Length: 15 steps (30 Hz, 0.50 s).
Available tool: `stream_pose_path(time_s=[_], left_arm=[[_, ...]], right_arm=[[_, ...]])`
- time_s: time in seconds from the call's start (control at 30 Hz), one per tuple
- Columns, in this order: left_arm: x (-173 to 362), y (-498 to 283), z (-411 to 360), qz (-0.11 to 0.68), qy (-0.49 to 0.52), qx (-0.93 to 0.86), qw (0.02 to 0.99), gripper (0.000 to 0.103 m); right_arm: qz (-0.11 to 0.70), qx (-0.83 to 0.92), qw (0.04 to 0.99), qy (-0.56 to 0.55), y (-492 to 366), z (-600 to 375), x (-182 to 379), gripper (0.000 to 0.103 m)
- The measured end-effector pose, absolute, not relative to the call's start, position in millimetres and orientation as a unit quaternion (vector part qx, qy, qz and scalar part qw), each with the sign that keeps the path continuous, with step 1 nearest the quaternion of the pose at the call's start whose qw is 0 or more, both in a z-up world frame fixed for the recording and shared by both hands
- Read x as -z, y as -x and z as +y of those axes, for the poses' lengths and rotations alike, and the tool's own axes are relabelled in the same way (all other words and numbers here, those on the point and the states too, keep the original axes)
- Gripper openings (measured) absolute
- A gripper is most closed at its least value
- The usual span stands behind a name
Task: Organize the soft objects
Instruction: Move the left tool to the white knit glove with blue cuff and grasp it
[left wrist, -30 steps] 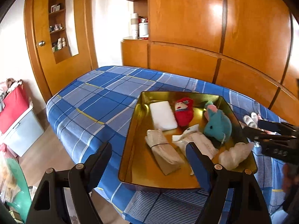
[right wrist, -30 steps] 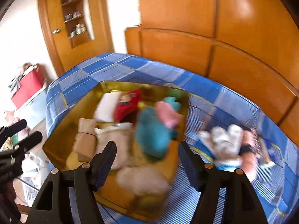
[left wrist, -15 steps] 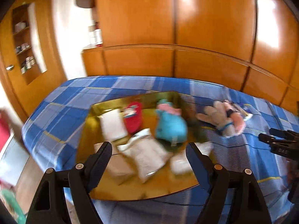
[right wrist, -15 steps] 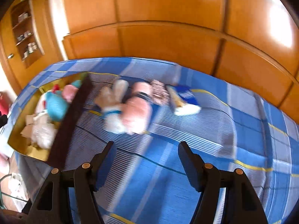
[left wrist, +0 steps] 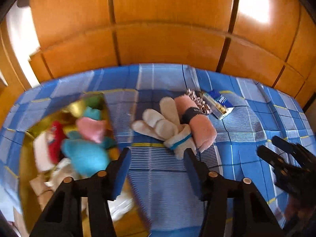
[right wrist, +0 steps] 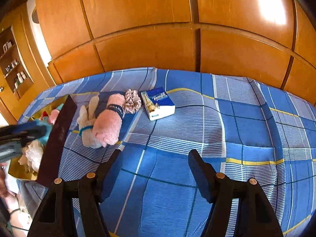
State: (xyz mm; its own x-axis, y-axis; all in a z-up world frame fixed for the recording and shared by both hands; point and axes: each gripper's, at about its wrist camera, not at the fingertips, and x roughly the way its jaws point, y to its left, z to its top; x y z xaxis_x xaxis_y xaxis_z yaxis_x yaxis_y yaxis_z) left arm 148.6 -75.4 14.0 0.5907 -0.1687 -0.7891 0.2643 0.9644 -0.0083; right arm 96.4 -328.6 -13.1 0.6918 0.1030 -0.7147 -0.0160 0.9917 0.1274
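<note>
On the blue plaid bed lie a white knit glove [left wrist: 164,127] [right wrist: 87,122], a rolled pink fluffy cloth with a black band [left wrist: 194,122] [right wrist: 109,122], a striped scrunchie [left wrist: 195,100] [right wrist: 132,101] and a blue tissue pack [left wrist: 218,103] [right wrist: 159,103]. A gold tray [left wrist: 25,187] [right wrist: 17,172] at the left holds a teal plush [left wrist: 86,154], a red plush [left wrist: 55,136] and other soft items. My left gripper [left wrist: 156,158] is open and empty, just short of the glove. My right gripper [right wrist: 154,158] is open and empty over bare bedspread.
A wooden wardrobe wall [right wrist: 158,29] runs behind the bed. A shelf niche [right wrist: 13,67] with small items is at the far left. The right gripper shows at the right edge of the left wrist view [left wrist: 286,164]. The left gripper shows at the left edge of the right wrist view [right wrist: 21,133].
Both views have swung right, from the tray toward the loose items on the bed. The glove and pink roll now sit ahead of my left gripper. Both grippers stay open.
</note>
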Motion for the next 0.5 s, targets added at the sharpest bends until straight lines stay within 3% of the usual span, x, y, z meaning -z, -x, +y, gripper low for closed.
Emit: stream_pose_path(time_s=[0.33, 0.5], left_arm=[[30.6, -216.7, -107.9, 0.502, -0.018, 0.085, 0.86, 0.056], [39.7, -234.8, -118.0, 0.506, -0.011, 0.077, 0.859, 0.066]], right_arm=[[0.384, -0.044, 0.919, -0.075, -95.1, -328.0, 6.6, 0.069], [0.383, -0.045, 0.919, -0.082, -96.6, -329.6, 6.2, 0.069]])
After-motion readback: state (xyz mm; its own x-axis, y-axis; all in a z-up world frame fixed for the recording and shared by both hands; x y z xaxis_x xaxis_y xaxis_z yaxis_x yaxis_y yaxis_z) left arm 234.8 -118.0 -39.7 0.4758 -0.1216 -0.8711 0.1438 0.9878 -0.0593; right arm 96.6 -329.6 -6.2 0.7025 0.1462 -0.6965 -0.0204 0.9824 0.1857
